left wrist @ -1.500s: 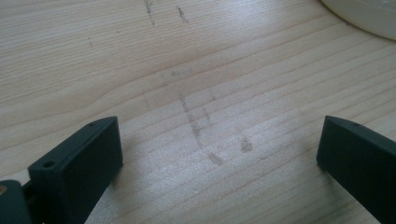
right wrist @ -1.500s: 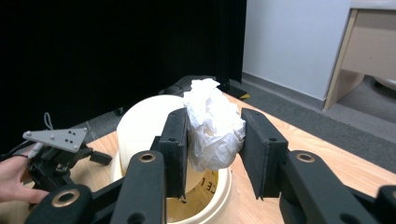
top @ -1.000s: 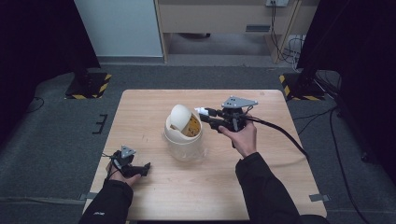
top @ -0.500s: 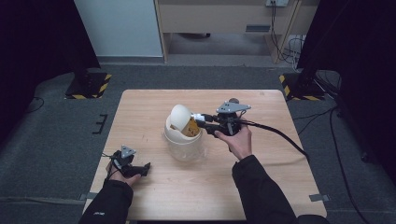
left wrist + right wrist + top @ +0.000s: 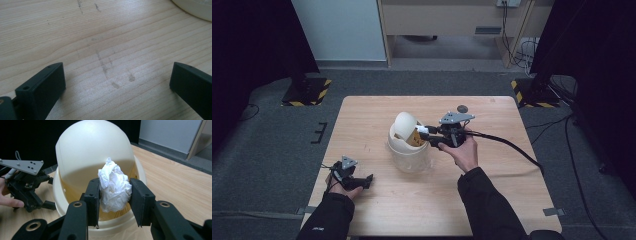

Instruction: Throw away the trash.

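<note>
White crumpled paper [image 5: 114, 187] is squeezed between the two black jaws of the right gripper [image 5: 114, 202], so it cannot drop. It is held right at the mouth of a small cream bin [image 5: 410, 150], just over the rim, in front of the bin's round swing lid [image 5: 93, 152]. The lid is tipped back, so the hole is left open for the paper. The paper looks ready to be pushed in and let go; it has not yet been dropped inside. The bin is stood in the middle of the wooden table [image 5: 512, 190], where it can be reached with ease. The left gripper [image 5: 349, 177] is rested on the table near the front edge, well apart from the bin. Its jaws are spread wide and nothing is held between them, so it is kept out of the way.
</note>
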### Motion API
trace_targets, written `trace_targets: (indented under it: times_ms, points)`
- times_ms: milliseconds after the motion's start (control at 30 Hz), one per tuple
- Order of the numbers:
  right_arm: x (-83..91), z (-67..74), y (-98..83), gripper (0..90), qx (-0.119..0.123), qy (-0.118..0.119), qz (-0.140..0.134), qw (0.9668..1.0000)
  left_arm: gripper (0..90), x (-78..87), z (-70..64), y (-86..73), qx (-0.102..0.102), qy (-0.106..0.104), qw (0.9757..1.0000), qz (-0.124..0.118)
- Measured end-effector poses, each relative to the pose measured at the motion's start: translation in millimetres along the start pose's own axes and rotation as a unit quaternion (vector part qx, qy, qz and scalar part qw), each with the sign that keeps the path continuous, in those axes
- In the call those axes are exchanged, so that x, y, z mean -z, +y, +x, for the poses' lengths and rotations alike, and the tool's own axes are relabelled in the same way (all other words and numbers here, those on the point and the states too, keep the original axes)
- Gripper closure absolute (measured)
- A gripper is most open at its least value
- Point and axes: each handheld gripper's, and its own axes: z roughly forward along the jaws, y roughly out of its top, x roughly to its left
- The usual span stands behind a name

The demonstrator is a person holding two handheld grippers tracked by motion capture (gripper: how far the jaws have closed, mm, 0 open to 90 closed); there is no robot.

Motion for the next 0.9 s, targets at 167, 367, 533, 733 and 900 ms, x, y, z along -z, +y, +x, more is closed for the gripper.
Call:
trace_targets:
  times_ms: [167, 367, 533, 733, 900]
  points:
    - [-2.5, 0.5, -0.3, 59.5, -0.002, 0.004, 0.007, 1.0, 0.0, 0.0, 0.0, 0.0, 0.0, 0.0, 1.0, 0.0]
    - [-2.7, 0.7, 0.5, 54.1, -0.004, 0.005, 0.008, 0.9999, 0.0, 0.0, 0.0, 0.0, 0.0, 0.0, 1.0, 0.0]
    - [-1.1, 0.2, 1.2, 50.4, -0.002, 0.006, 0.012, 0.9999, 0.0, -0.1, 0.0, 0.0, 0.0, 0.0, 1.0, 0.0]
    - [2.4, 0.7, 2.3, 48.7, 0.002, 0.001, 0.001, 1.0, 0.0, 0.0, 0.0, 0.0, -0.001, 0.0, 1.0, 0.0]
    - [16.1, -4.5, 8.3, 48.7, -0.001, -0.015, -0.026, 0.9996, 0.0, -0.1, 0.0, 0.0, 0.0, 0.0, 1.0, 0.0]
